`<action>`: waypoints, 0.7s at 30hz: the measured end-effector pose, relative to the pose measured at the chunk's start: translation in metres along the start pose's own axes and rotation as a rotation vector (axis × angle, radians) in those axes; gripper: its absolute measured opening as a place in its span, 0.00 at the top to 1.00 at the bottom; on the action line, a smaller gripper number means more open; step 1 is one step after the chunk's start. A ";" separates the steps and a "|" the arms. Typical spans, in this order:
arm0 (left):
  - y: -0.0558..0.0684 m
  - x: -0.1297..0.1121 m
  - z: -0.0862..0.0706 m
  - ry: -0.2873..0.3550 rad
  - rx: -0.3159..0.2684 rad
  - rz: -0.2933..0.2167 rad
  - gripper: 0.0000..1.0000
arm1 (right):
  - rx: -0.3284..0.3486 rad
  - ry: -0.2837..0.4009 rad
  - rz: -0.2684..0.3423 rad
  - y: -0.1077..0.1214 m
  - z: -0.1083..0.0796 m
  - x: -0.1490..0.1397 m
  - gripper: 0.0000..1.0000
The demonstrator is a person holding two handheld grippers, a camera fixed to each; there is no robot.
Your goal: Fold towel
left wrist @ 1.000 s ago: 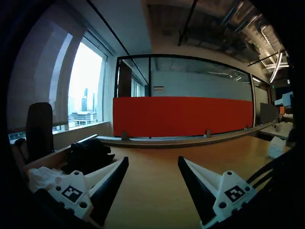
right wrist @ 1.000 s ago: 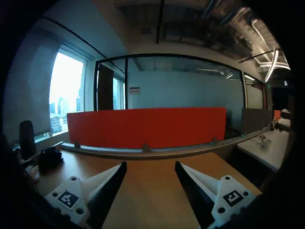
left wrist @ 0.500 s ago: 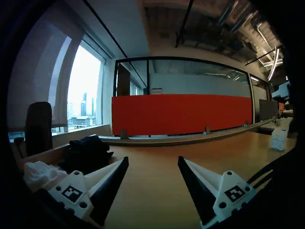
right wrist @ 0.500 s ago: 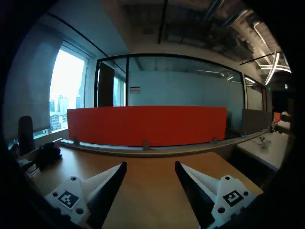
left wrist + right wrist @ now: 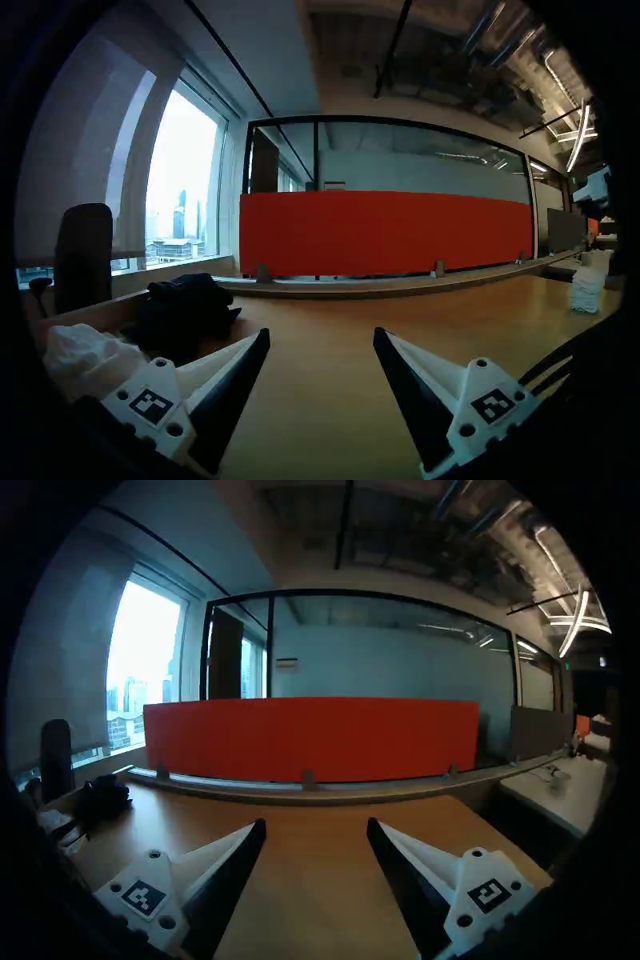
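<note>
In the left gripper view, my left gripper (image 5: 321,339) is open over the wooden desk (image 5: 320,384), nothing between its fingers. A crumpled white towel (image 5: 80,364) lies at the far left beside a dark heap of cloth (image 5: 182,308). A folded white stack of cloth (image 5: 588,286) sits at the far right. In the right gripper view, my right gripper (image 5: 315,830) is open above the same desk (image 5: 312,880), fingers empty. The dark heap of cloth (image 5: 102,796) lies far to the left there.
An orange partition (image 5: 384,234) runs along the desk's far edge, with glass walls behind. A dark chair back (image 5: 82,256) stands by the window at the left. A white desk (image 5: 564,796) stands to the right in the right gripper view.
Both cameras have tipped slightly, so the desk's far edge and the cloths sit a little lower or nearer. Both grippers stay open and empty.
</note>
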State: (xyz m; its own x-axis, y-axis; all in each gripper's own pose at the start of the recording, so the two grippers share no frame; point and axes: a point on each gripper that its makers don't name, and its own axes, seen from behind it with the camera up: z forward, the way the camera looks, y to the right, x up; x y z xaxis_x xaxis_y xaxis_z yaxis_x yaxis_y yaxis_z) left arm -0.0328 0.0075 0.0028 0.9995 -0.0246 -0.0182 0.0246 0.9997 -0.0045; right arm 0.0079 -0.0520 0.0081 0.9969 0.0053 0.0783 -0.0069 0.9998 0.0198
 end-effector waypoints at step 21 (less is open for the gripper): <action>-0.003 -0.004 0.003 -0.017 0.010 0.004 0.04 | -0.011 0.002 -0.012 0.006 -0.004 0.000 0.02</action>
State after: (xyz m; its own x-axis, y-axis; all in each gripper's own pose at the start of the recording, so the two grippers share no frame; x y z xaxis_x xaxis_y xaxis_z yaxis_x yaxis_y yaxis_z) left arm -0.0371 0.0046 0.0055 0.9998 -0.0210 -0.0011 0.0210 0.9998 0.0053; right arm 0.0085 -0.0462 0.0038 0.9971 -0.0064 0.0759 0.0057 0.9999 0.0102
